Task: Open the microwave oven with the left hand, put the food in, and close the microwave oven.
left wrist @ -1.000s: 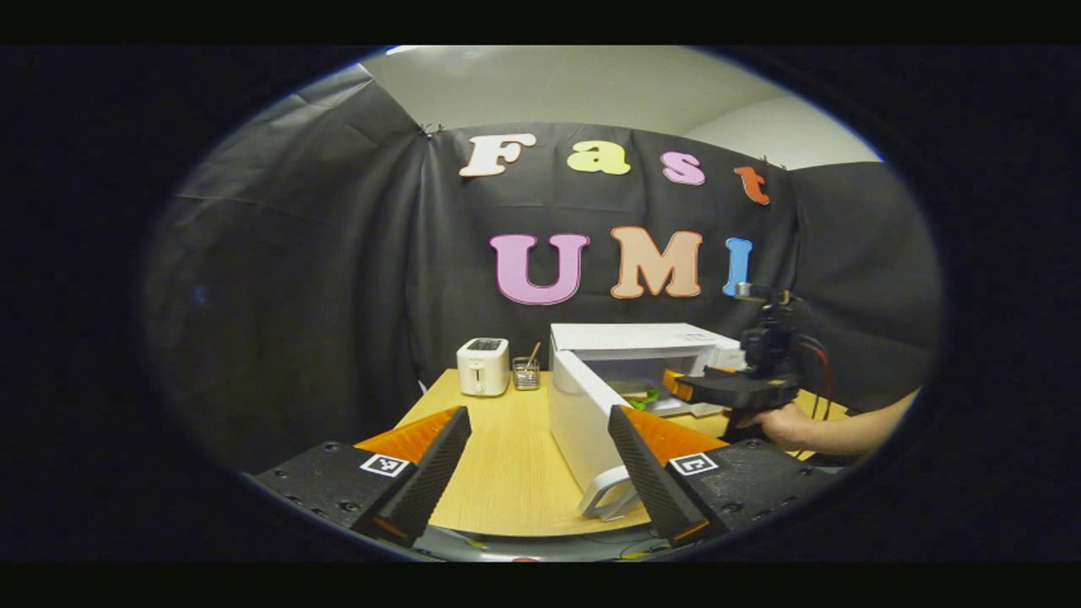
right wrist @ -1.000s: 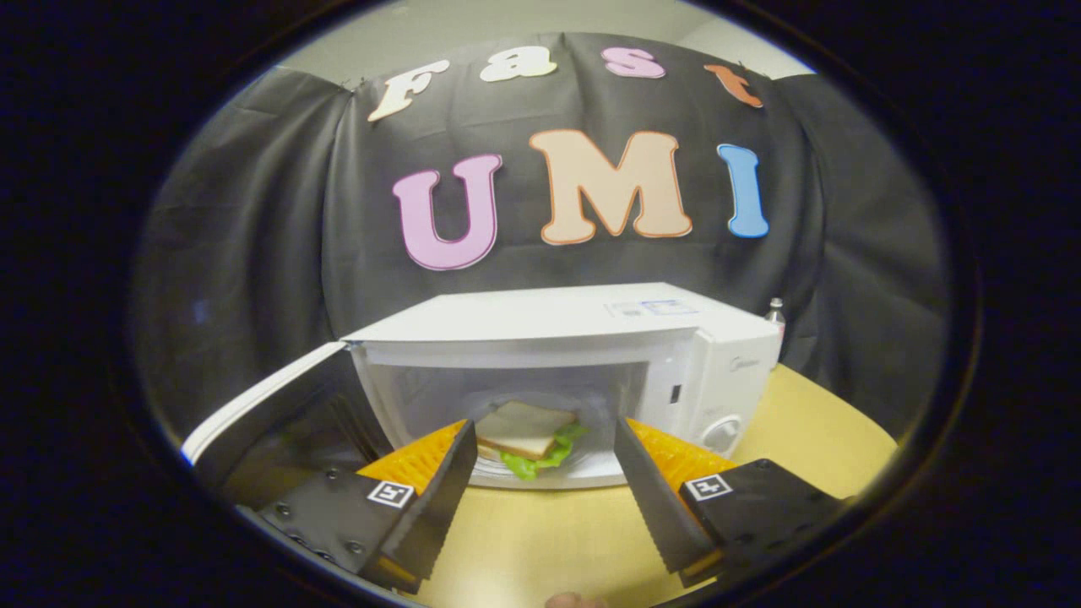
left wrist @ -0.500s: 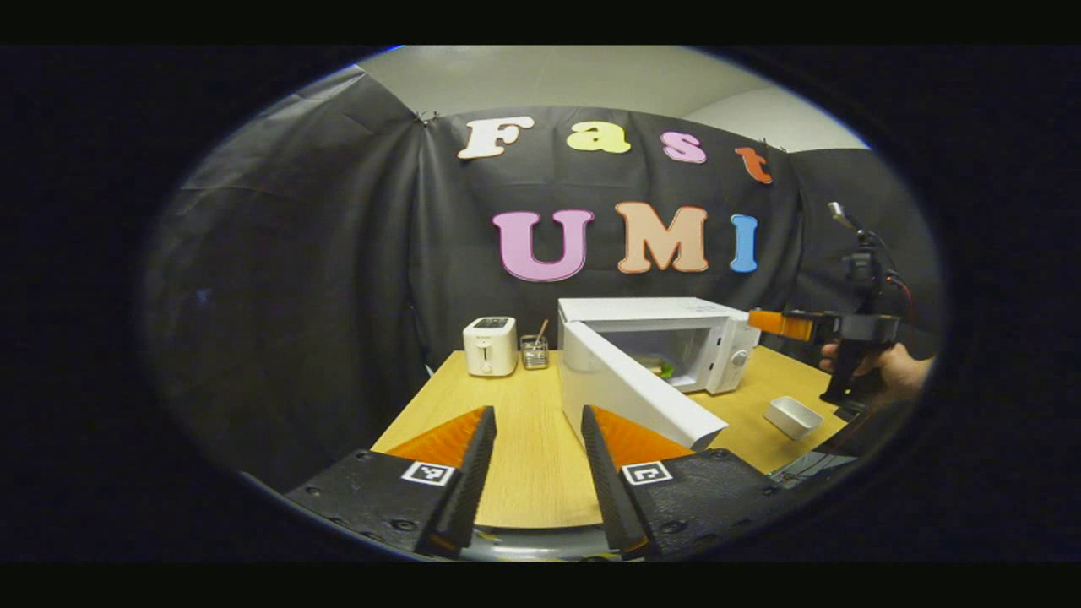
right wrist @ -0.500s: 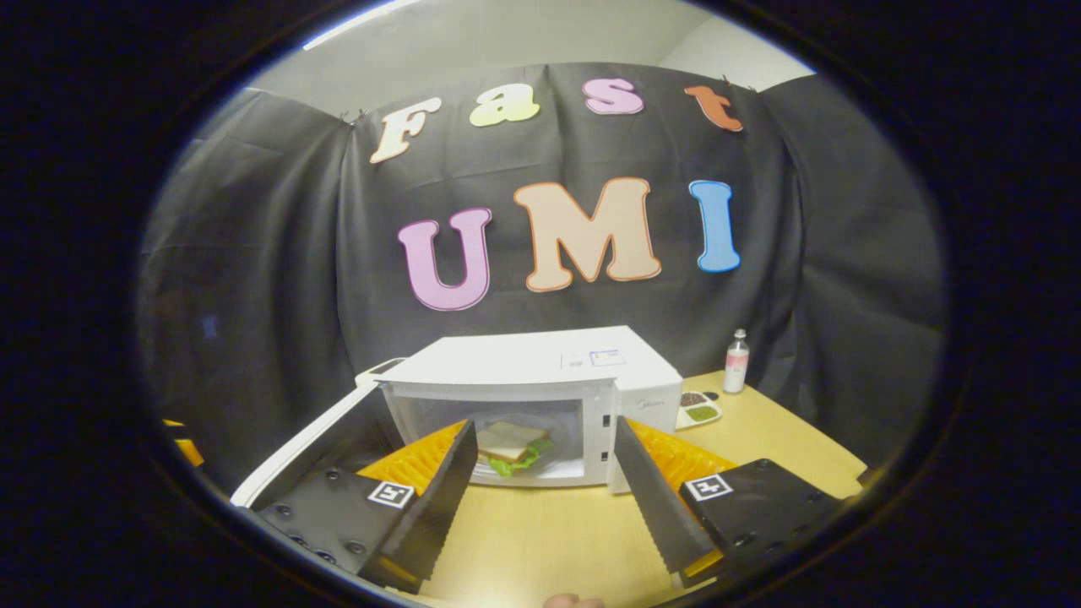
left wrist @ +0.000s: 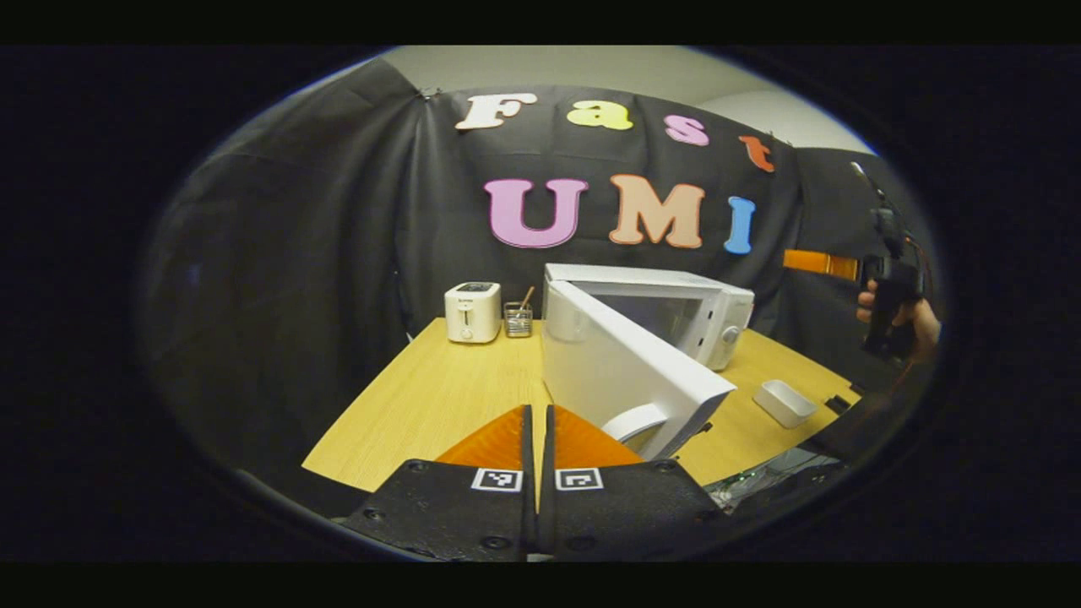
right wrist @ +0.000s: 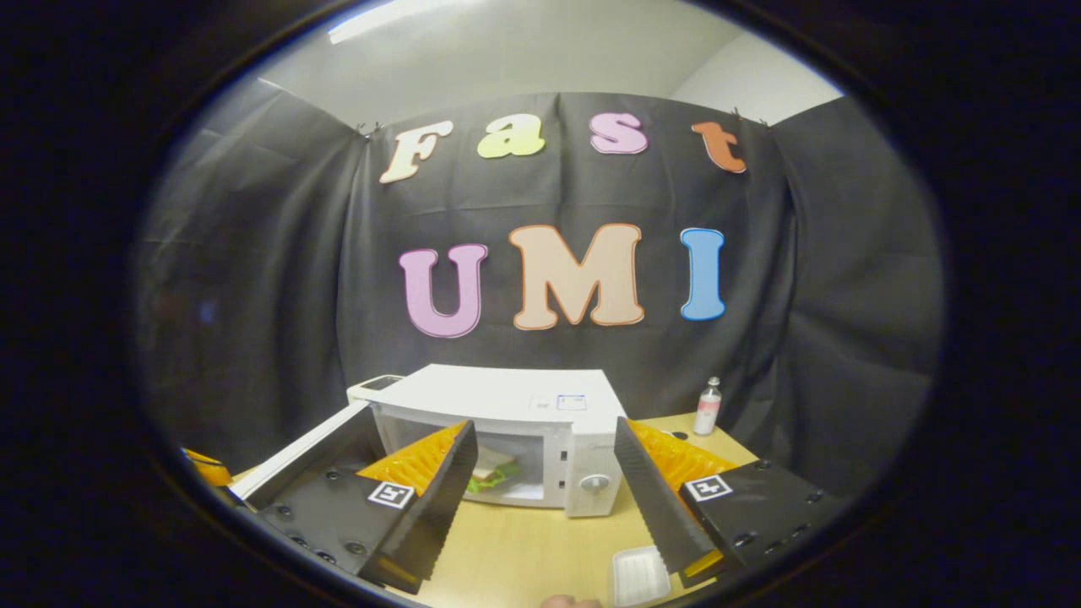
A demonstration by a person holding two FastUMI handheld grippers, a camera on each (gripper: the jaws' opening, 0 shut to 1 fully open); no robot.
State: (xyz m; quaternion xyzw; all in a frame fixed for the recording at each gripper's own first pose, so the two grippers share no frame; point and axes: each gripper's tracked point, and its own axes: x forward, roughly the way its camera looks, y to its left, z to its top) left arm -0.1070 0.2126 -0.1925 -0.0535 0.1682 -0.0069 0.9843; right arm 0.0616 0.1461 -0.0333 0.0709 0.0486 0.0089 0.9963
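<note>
The white microwave [right wrist: 507,397] stands on the wooden table [left wrist: 439,397] with its door [left wrist: 621,371] swung out to the left. A sandwich [right wrist: 491,473] with green lettuce lies inside the cavity. My right gripper [right wrist: 545,426] is open, empty and held back from the oven front, above the table. In the left gripper view the right gripper [left wrist: 821,263] hangs high at the right, held by a hand [left wrist: 897,314]. My left gripper [left wrist: 538,420] is shut with nothing between its fingers, just left of the door's handle [left wrist: 635,420] and apart from it.
A white toaster [left wrist: 473,311] and a small glass with sticks [left wrist: 517,320] stand at the table's back left. A small white tray [left wrist: 785,402] lies in front of the oven on the right. A bottle [right wrist: 708,407] stands behind the oven.
My left gripper's fingers have gone from wide open to shut, and it has drawn back. The right gripper has pulled up and away from the oven, leaving the sandwich inside.
</note>
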